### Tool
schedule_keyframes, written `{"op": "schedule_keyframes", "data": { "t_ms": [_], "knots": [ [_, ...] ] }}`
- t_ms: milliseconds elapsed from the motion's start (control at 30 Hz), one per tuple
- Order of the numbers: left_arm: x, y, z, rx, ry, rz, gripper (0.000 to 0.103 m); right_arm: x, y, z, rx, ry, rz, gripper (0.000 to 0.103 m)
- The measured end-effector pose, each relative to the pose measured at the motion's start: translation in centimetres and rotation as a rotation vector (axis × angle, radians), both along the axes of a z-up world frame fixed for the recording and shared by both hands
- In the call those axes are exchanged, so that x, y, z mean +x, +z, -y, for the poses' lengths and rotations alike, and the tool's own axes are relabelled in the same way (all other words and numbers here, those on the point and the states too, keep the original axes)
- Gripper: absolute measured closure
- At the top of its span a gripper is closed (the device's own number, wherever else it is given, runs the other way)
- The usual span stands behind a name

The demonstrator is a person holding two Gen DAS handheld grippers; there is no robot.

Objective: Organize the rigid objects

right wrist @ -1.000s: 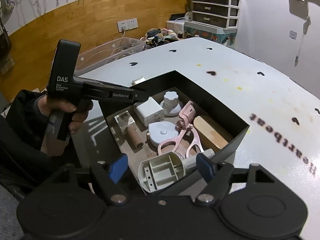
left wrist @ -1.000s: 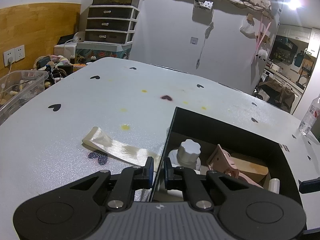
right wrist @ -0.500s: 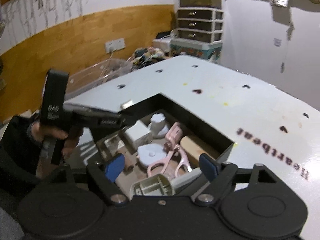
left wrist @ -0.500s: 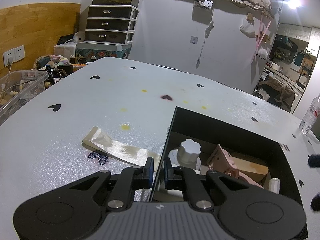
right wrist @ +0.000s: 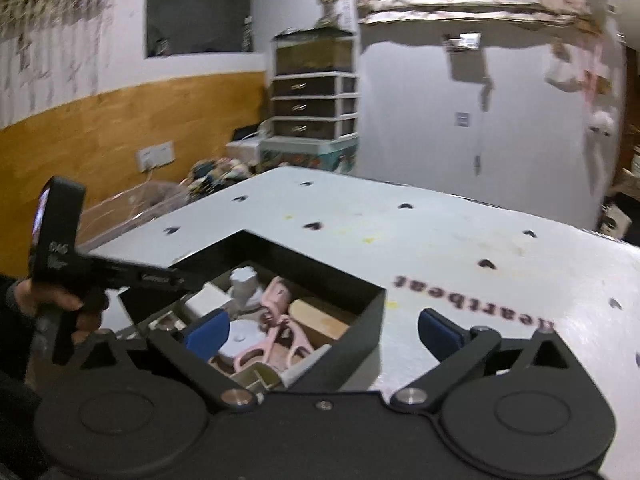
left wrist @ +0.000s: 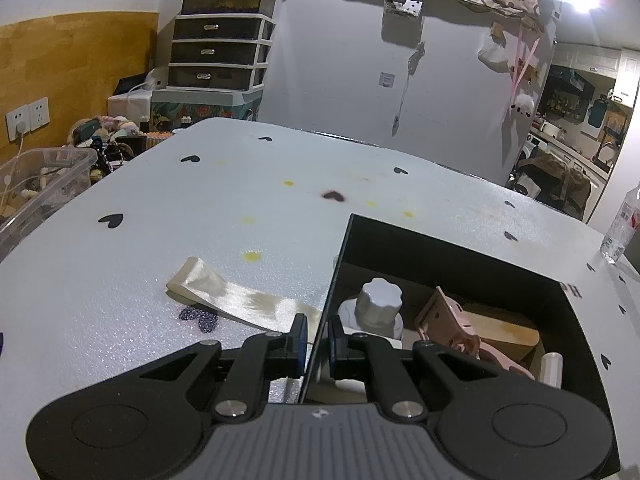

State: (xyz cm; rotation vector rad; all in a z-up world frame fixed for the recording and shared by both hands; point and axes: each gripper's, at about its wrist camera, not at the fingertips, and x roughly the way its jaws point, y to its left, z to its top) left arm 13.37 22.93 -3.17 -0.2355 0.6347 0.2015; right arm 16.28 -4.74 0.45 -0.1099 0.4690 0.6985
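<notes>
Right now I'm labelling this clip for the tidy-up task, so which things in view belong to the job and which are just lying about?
Job:
black box, left gripper shut on its wall
white knob
pink clip
wooden block
right gripper, open

Lying about:
satin ribbon
water bottle
clear bin
drawer unit

The whole right wrist view is smeared, so the lettering on the surface [right wrist: 472, 316] at centre right cannot be read. In the left wrist view, the tongs [left wrist: 318, 340] cover the black box's [left wrist: 460, 256] near corner, and the bottle [left wrist: 622, 226] is cut by the right edge.
</notes>
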Motion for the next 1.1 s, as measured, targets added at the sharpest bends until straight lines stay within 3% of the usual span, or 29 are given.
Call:
{"op": "schedule_keyframes", "data": {
  "t_ms": [167,233,367,433,633,800,1100],
  "knots": [
    [-1.0,1.5,0.4,0.030,-0.002,0.041,0.075,-0.2,-0.3,0.5,0.037,-0.047,-0.007,0.001],
    [-1.7,2.2,0.7,0.038,0.003,0.065,0.061,-0.4,-0.3,0.6,0.042,-0.060,0.000,0.001],
    [-3.6,3.5,1.5,0.053,0.008,0.110,0.046,-1.2,-0.5,0.5,0.051,-0.077,0.016,0.001],
    [-4.7,4.0,2.0,0.061,0.009,0.135,0.031,-1.7,-0.6,0.6,0.059,-0.091,0.026,0.001],
    [-8.0,5.2,3.5,0.071,0.019,0.191,0.010,-3.5,-0.7,1.3,0.070,-0.146,0.057,0.000],
    [-10.5,5.4,4.8,0.094,0.019,0.213,0.001,-5.4,-0.9,2.2,0.079,-0.182,0.079,0.000],
    [-14.1,5.3,6.9,0.118,-0.001,0.246,0.000,-8.3,-1.4,3.7,0.093,-0.237,0.110,0.000]
  ]
}}
